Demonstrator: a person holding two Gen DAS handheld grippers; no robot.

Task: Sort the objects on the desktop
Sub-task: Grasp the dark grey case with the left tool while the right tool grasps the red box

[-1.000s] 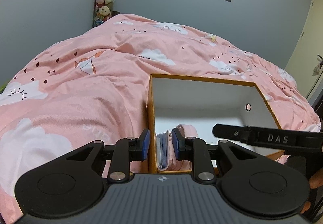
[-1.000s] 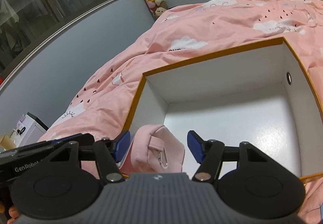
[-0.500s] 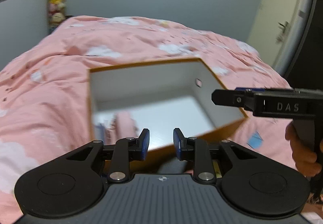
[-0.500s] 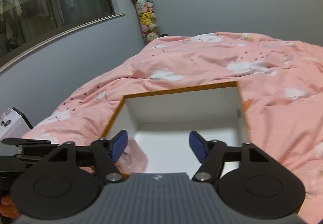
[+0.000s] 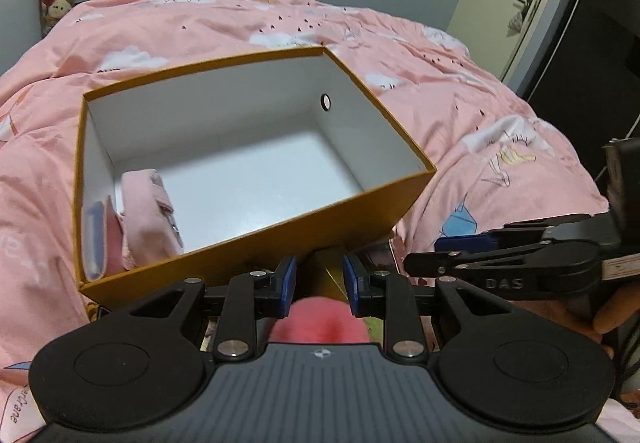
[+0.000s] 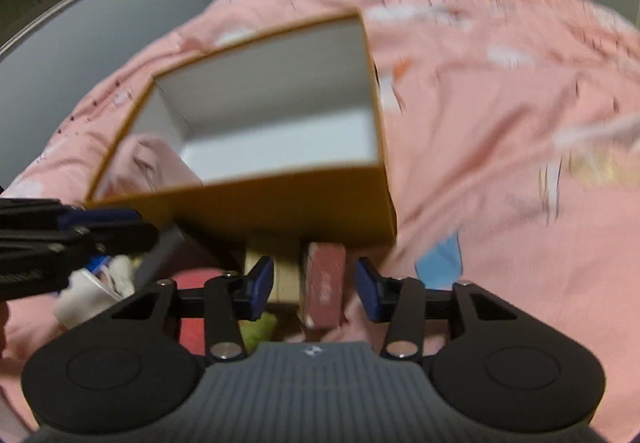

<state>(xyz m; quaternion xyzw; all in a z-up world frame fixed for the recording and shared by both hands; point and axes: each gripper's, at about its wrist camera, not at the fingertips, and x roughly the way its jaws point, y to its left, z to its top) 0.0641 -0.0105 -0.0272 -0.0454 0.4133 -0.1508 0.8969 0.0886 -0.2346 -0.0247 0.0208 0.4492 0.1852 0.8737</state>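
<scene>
Left wrist view: orange box point(image 5: 256, 239) with white inside sits on the bed with pink duvet point(image 5: 460, 91), open top. Pink pouch point(image 5: 148, 211) lies in the box's 8 o'clock corner, a blurred blue-edged item point(image 5: 94, 239) at its left against the wall. Left gripper point(image 5: 319, 285) fingers spread, nothing pinched; a blurry pink object point(image 5: 320, 319) lies below them. Right gripper point(image 5: 460, 243) enters at 3 o'clock. Right wrist view, blurred: right gripper fingers point(image 6: 262, 285) spread, empty, over a reddish block point(image 6: 324, 283) and a beige block point(image 6: 286, 275) just beside it, both near the box's front wall.
</scene>
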